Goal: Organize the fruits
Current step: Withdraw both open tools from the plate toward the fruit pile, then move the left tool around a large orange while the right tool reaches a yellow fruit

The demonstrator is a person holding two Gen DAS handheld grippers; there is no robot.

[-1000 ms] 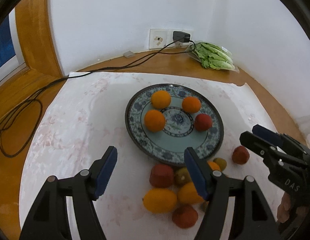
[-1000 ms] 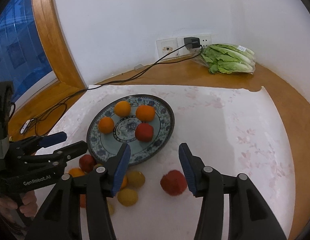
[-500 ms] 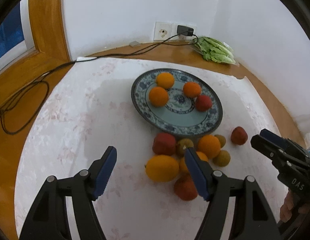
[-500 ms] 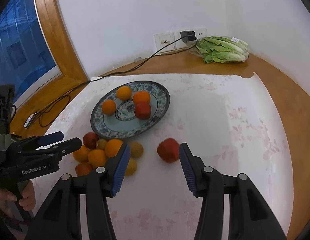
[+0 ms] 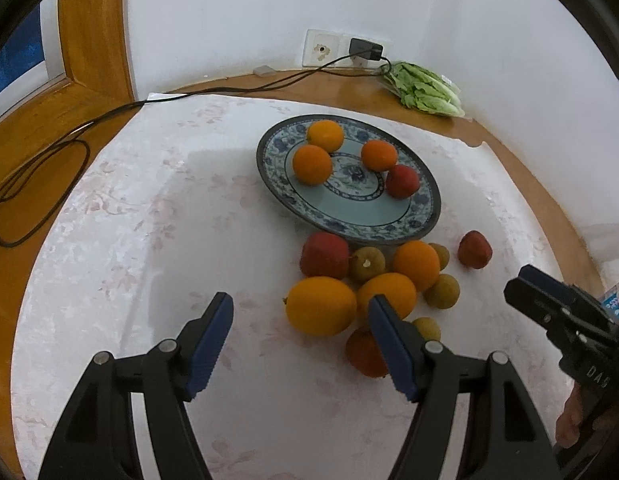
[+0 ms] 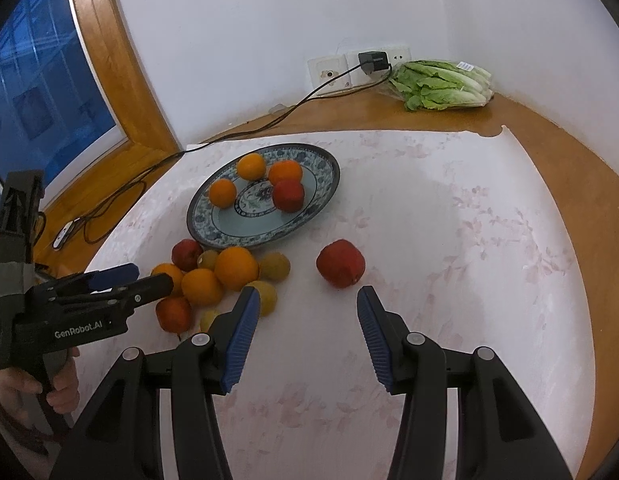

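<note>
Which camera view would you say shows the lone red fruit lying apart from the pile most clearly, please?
The right wrist view: the lone red fruit lies unobstructed on the cloth, just beyond the open right gripper. In the left wrist view, the same fruit appears smaller, near the right edge.

L hand-held gripper [image 5: 299, 338] agape, R hand-held gripper [image 6: 305, 334] agape

red fruit [image 5: 363, 354] half behind left finger, holding hand [image 6: 37, 390] cut off by edge
</note>
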